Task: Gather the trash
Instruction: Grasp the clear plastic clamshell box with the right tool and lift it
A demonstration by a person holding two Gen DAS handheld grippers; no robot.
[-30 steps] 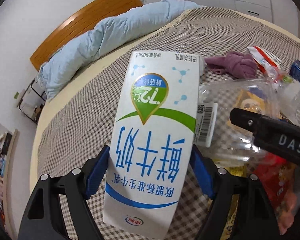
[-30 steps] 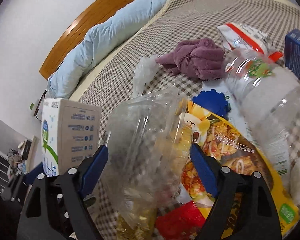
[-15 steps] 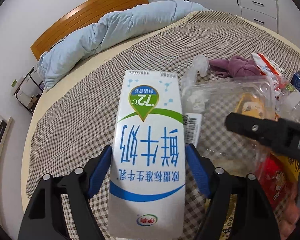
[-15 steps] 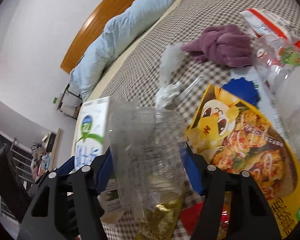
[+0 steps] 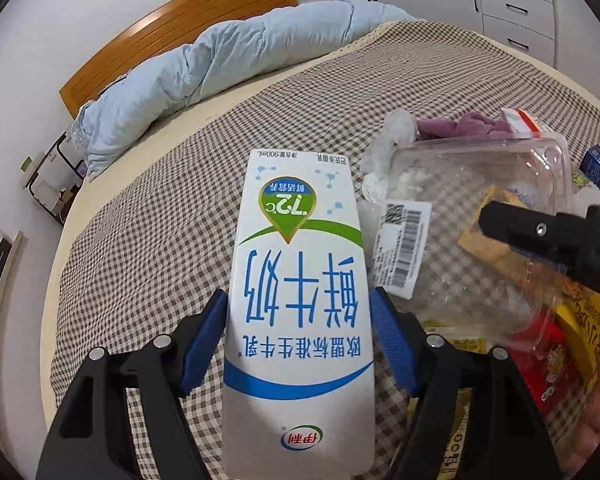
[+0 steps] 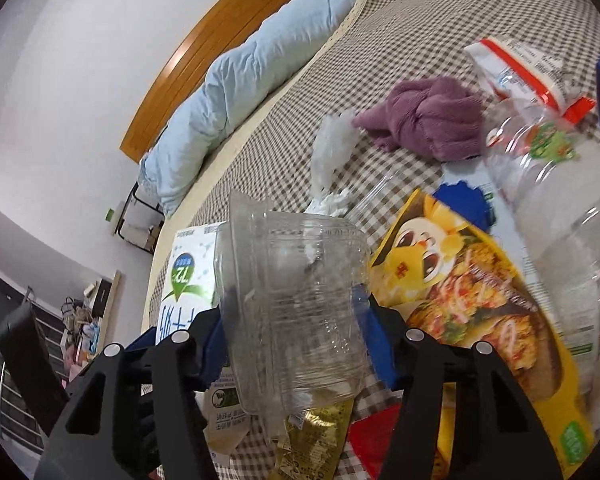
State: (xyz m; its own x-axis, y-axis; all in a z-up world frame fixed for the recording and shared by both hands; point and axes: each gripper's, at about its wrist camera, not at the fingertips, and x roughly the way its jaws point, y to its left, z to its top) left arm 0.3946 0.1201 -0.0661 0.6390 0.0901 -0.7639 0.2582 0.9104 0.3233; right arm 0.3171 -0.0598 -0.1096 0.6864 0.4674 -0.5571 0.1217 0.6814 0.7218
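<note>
**Both hands loaded, trash still strewn on the bed**

The person is gathering litter from the checked bedspread [image 5: 172, 216], and each hand-held tool carries a piece of it. The left gripper [image 5: 298, 340] is clamped on a white milk carton [image 5: 300, 292]; its blue pads press the carton's two long sides near the lower half, so the box juts forward, printed face up and well supported. The jaws stand wide only because the carton is wide.

The right gripper [image 6: 290, 332] grasps a clear plastic clamshell box [image 6: 296, 300]. Its jaws have just been closing, and the box sits between them with the pads on both flanks; the thin walls look slightly pinched. A light grip makes sense here, since this shell would likely crumple or spring out if squeezed hard.

The two tools sit side by side, the carton just left of the box, which suggests both pieces are meant for the same bin; no bin is in view.

More waits on the bed: a yellow food packet [image 6: 472, 312], a large clear bottle [image 6: 560, 208], a red-and-white wrapper [image 6: 528, 68] and crumpled white tissue [image 6: 332, 148]. A purple cloth [image 6: 428, 120] lies among them; whether it counts as trash I cannot tell.
</note>
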